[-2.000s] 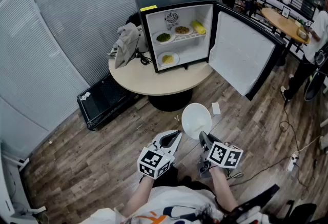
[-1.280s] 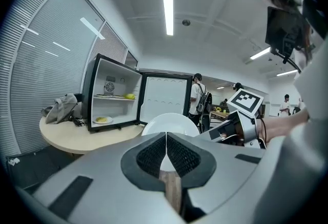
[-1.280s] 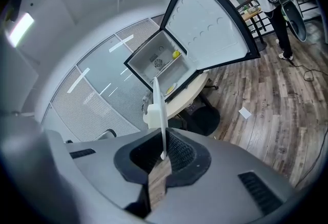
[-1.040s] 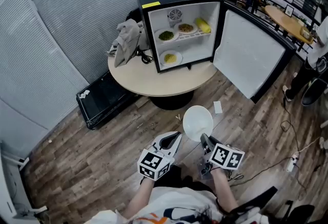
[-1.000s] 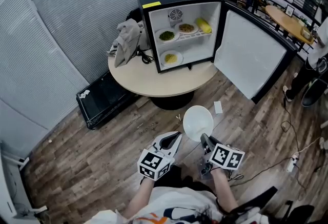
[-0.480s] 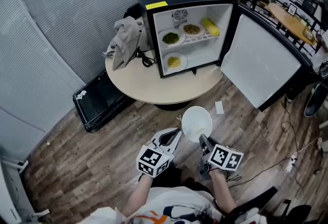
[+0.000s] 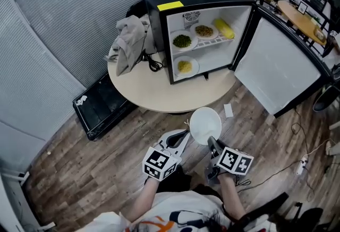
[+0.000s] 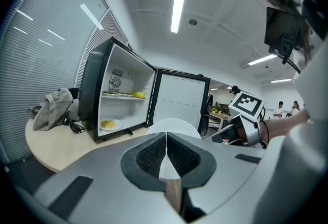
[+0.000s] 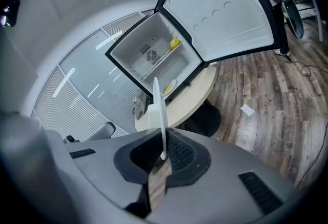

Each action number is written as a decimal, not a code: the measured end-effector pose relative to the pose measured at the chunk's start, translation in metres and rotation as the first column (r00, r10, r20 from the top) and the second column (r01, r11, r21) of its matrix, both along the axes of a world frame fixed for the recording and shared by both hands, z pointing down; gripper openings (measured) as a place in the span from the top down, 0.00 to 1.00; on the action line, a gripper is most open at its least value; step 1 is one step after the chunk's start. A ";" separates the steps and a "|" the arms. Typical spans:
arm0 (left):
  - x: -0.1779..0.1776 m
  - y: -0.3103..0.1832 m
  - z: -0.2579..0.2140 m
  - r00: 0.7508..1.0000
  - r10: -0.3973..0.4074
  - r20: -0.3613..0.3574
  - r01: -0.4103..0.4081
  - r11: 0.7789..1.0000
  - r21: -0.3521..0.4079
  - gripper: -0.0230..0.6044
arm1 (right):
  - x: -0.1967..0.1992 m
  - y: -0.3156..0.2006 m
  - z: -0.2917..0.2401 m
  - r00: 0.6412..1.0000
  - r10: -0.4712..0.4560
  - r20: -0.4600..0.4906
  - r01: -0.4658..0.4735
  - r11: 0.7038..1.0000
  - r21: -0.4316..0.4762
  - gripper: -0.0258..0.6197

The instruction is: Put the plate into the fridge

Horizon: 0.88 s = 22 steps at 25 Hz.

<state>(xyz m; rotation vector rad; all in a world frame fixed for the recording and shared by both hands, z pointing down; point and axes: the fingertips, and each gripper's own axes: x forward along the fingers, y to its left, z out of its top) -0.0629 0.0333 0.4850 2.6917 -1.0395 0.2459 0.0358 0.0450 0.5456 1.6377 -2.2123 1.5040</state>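
Observation:
An empty white plate [image 7: 205,125] hangs over the wooden floor in front of the round table [image 7: 154,93]. My right gripper [image 7: 212,144] is shut on its near rim; in the right gripper view the plate [image 9: 159,110] stands edge-on between the pads. My left gripper [image 7: 180,137] is shut and empty, just left of the plate [image 8: 171,124]. The black fridge [image 7: 207,13] stands on the table with its door [image 7: 281,66] swung open to the right. Inside, plates of greens [image 7: 183,41] and brown food [image 7: 204,31] sit on the upper shelf beside a corn cob [image 7: 223,27]. A plate of yellow food [image 7: 185,67] is below.
A grey cloth [image 7: 126,42] and a black cable [image 7: 154,63] lie on the table left of the fridge. A black case [image 7: 101,109] sits on the floor at the left, and a paper scrap [image 7: 228,110] lies near the table's foot. People stand round a wooden table [image 7: 297,16] at the back right.
The fridge and table have come nearer and slid slightly right in the head view. Both grippers and the plate keep the same pose in front of me.

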 end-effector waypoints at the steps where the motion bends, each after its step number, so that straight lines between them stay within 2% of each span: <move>1: -0.003 -0.003 -0.001 1.000 0.003 -0.002 -0.003 1.000 0.002 0.94 | -0.004 -0.003 0.000 1.000 0.002 0.002 -0.002 1.000 0.000 0.92; 12: -0.041 -0.025 -0.007 1.000 0.022 -0.003 -0.022 0.999 0.029 0.94 | -0.039 -0.024 -0.005 0.999 0.029 0.018 -0.029 0.999 0.020 0.92; 22: -0.042 -0.038 -0.011 0.999 0.040 -0.013 -0.040 0.998 0.042 0.94 | -0.039 -0.041 -0.014 0.999 0.044 0.008 -0.044 0.998 0.034 0.92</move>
